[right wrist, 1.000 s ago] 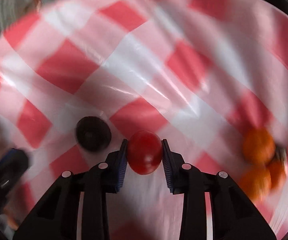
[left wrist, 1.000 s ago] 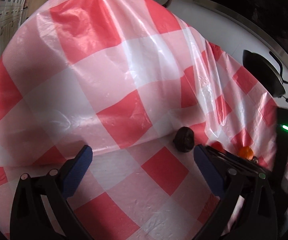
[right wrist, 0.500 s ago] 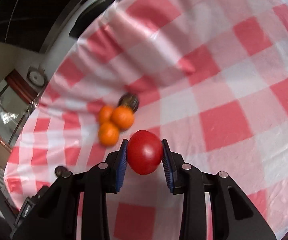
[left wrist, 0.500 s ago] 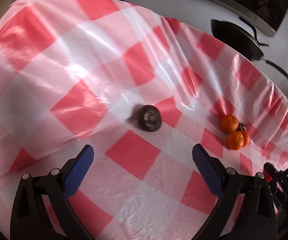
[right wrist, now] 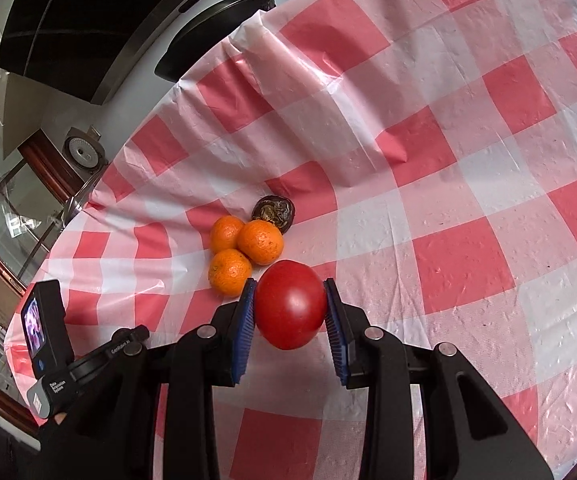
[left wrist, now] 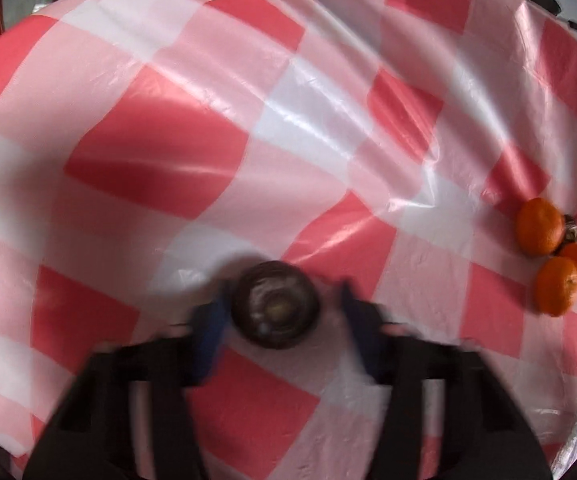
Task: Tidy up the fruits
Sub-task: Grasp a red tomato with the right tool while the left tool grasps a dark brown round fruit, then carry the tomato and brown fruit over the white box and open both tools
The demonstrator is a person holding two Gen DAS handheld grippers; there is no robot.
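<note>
The right gripper [right wrist: 290, 305] clamps a red tomato [right wrist: 290, 304] just beside three oranges [right wrist: 260, 241] on the worktop [right wrist: 468, 184] — well apart from them, the left gripper [left wrist: 278, 312] has just closed around a dark fruit [left wrist: 275, 310].

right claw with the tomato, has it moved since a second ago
Yes. The right claw carried the tomato across the checked cloth to beside the three oranges.

Motion blur smears the left gripper [left wrist: 278, 312], so its contact with the dark fruit [left wrist: 275, 311] is unclear.
</note>
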